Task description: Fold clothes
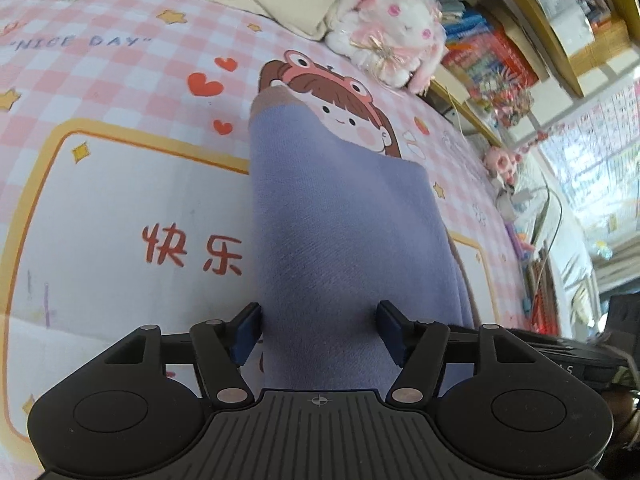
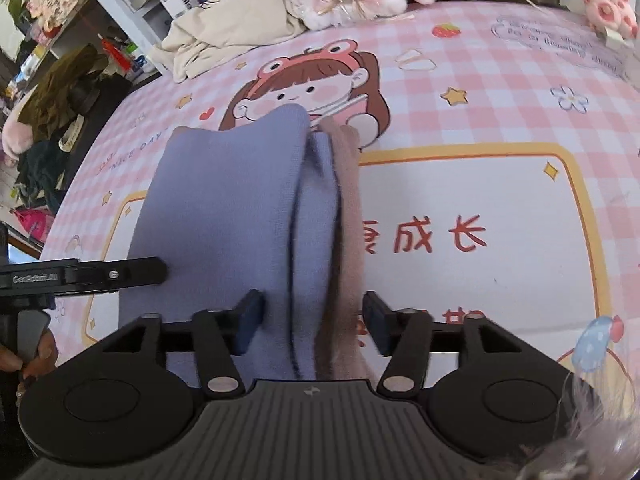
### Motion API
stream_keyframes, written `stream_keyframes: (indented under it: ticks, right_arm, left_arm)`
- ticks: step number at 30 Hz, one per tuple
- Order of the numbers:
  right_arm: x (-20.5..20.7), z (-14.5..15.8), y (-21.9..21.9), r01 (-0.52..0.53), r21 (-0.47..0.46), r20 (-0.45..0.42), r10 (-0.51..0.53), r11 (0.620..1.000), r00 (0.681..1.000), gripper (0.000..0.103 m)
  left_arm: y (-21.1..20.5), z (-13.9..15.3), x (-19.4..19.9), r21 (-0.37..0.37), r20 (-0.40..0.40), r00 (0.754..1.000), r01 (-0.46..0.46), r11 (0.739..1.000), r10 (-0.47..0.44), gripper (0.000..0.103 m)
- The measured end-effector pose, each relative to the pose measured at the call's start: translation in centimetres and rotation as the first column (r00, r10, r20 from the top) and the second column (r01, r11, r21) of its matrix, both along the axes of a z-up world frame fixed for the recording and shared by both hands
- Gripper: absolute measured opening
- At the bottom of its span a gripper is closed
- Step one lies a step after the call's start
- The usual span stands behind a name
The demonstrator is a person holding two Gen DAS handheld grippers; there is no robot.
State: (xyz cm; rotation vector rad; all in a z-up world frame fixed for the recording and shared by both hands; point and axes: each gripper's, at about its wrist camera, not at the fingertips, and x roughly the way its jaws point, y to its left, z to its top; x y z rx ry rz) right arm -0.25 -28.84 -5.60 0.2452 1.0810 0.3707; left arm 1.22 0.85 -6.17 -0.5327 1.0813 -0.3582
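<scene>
A soft lavender knit garment [image 1: 340,232] with a dusty-pink ribbed edge lies folded into a long strip on a pink-and-white checked bedsheet [image 1: 120,80] printed with a cartoon girl in a frog hat, red hearts, gold stars and red Chinese characters. In the left wrist view the left gripper [image 1: 318,334] sits at the near end of the strip with its jaws set wide, one blue-padded finger on either side of the cloth; whether the pads press the fabric cannot be told. In the right wrist view the right gripper [image 2: 312,326] likewise straddles the garment [image 2: 240,216], jaws wide, with the layered folds and the pink edge running between its fingers toward the far side. The left gripper's black body shows at the left edge of that view, beside the cloth. At the far side of the bed lie a crumpled cream garment [image 2: 228,28] and a white-and-pink plush bunny [image 1: 396,36], with crowded bookshelves [image 1: 500,40] beyond.
</scene>
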Motion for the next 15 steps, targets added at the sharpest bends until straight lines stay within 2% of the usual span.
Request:
stream_keyframes:
  ticks: [4,6,7,8,10,12,15]
  right_arm:
    - [-0.1,0.1,0.2,-0.031,-0.014,0.026,0.031,0.999,0.999,0.065]
    - [-0.2,0.2,0.3,-0.046,-0.021,0.039,0.047,0.999,0.998,0.066]
    - [-0.2,0.2,0.3,-0.054,-0.025,0.045,0.055,0.998,0.997,0.061]
    - [-0.3,0.2,0.3,-0.061,-0.028,0.052,0.063,0.998,0.997,0.048]
    - [-0.3,0.3,0.4,-0.076,-0.036,0.064,0.078,0.996,0.995,0.043]
    - [-0.4,0.3,0.5,-0.091,-0.044,0.077,0.094,0.995,0.993,0.03]
    - [-0.5,0.4,0.6,-0.113,-0.056,0.095,0.118,0.992,0.988,0.028]
  left_arm:
    - [0.6,-1.1,-0.1,-0.076,-0.023,0.998,-0.052,0.996,0.05,0.063]
    - [0.5,-1.5,0.0,-0.101,-0.022,0.998,-0.066,0.993,0.064,0.059]
    - [0.3,-1.5,0.0,-0.102,-0.016,0.998,-0.07,0.992,0.068,0.059]
    - [0.1,-1.5,0.0,-0.095,-0.009,0.997,-0.071,0.993,0.071,0.058]
    - [-0.8,-0.9,-0.2,-0.037,0.018,0.998,-0.063,0.997,0.064,0.055]
    - [-2.0,0.2,-0.6,0.045,0.068,0.997,-0.048,0.998,0.044,0.052]
    - [-3.8,1.8,-1.3,0.137,0.141,0.99,-0.021,0.99,0.001,0.051]
